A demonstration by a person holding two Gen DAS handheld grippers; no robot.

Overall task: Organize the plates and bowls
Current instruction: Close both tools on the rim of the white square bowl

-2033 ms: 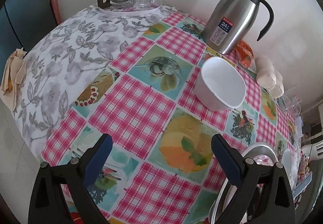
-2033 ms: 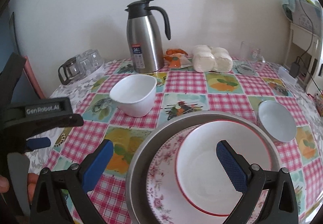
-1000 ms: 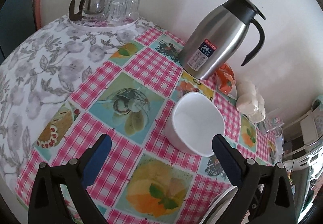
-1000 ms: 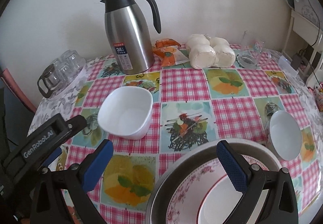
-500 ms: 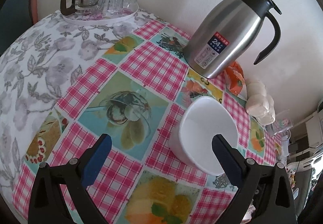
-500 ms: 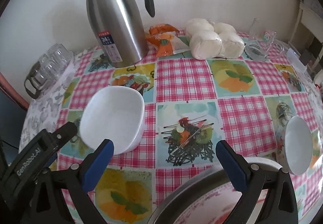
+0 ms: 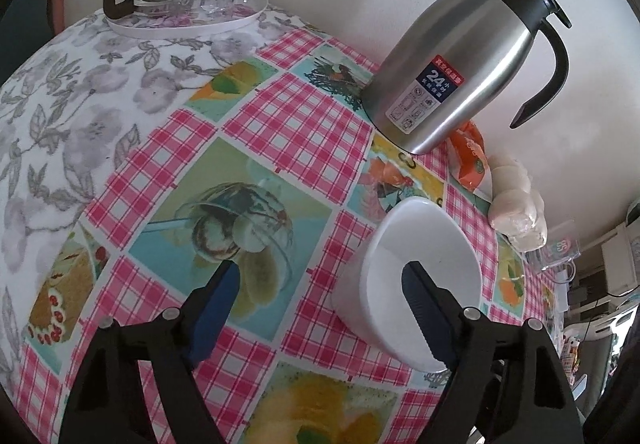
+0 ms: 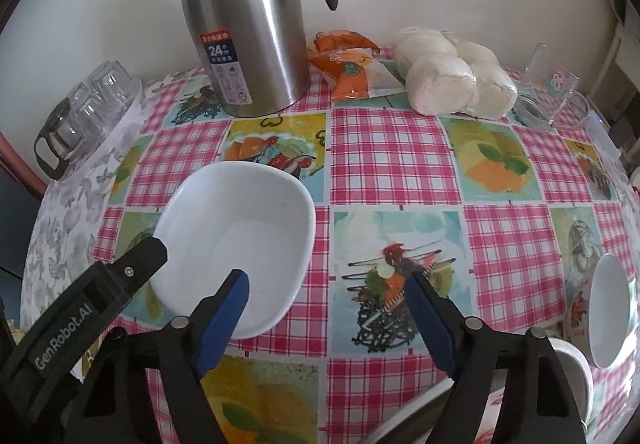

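Table (image 8: 392, 164) in pink-checked fruit-print cloth, white square bowl (image 8: 236, 240) lower left, steel thermos (image 8: 244, 24) top, wrapped buns (image 8: 452, 76) upper right, small bowl (image 8: 608, 304) right edge

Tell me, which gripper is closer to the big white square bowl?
Both are close. The left gripper has one finger over the white square bowl; the right gripper too.

We see our left gripper (image 7: 320, 304) over the checked tablecloth (image 7: 296, 132), its jaws apart and just closing in. One blue pad sits over the mouth of the white bowl (image 7: 404, 244), the other over bare cloth. Behind stand a steel flask (image 7: 460, 84) and a tray of glasses (image 7: 188, 20).
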